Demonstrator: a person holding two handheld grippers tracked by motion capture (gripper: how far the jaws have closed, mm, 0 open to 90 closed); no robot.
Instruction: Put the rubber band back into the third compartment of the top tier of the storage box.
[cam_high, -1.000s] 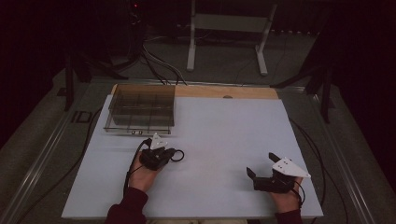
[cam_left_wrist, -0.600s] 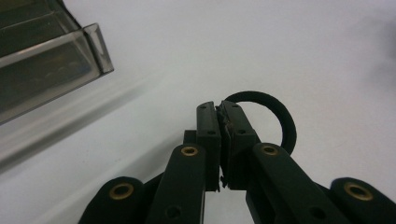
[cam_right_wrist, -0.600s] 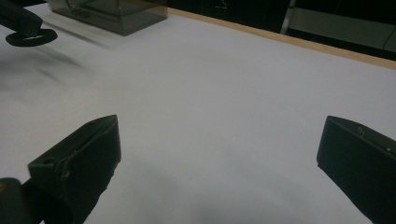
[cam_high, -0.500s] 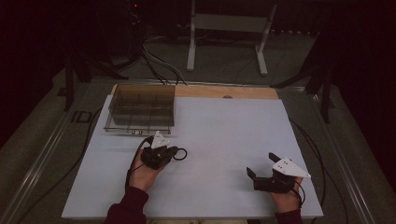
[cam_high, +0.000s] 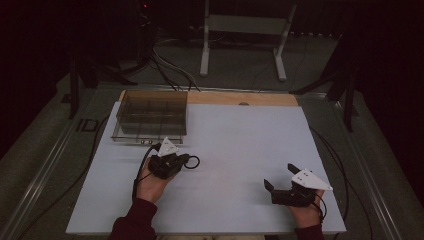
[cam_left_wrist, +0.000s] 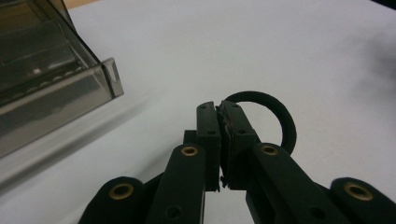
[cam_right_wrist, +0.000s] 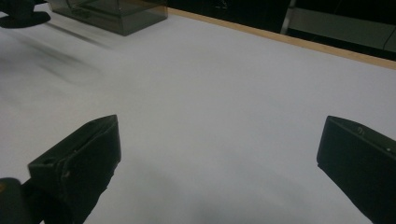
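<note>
Black rubber ring (cam_left_wrist: 275, 122), a single loop, is pinched by its near rim between the pressed-together jaws of the left hand-held gripper (cam_left_wrist: 220, 112); the rest of the loop juts out past the jaw tips and to their right, just above the white counter (cam_left_wrist: 261, 51). In the high view the ring (cam_high: 192, 161) points away from the smoke-tinted clear plastic compartment box (cam_high: 150, 116), which stands near, ahead of that gripper (cam_high: 172, 161) and to its left. Carrying the ring to the box would, I judge, mean swinging it that way. The right hand-held gripper (cam_right_wrist: 219, 154) rests well apart, jaws spread wide over bare counter, with nothing between them. One ring, one box, two grippers.
</note>
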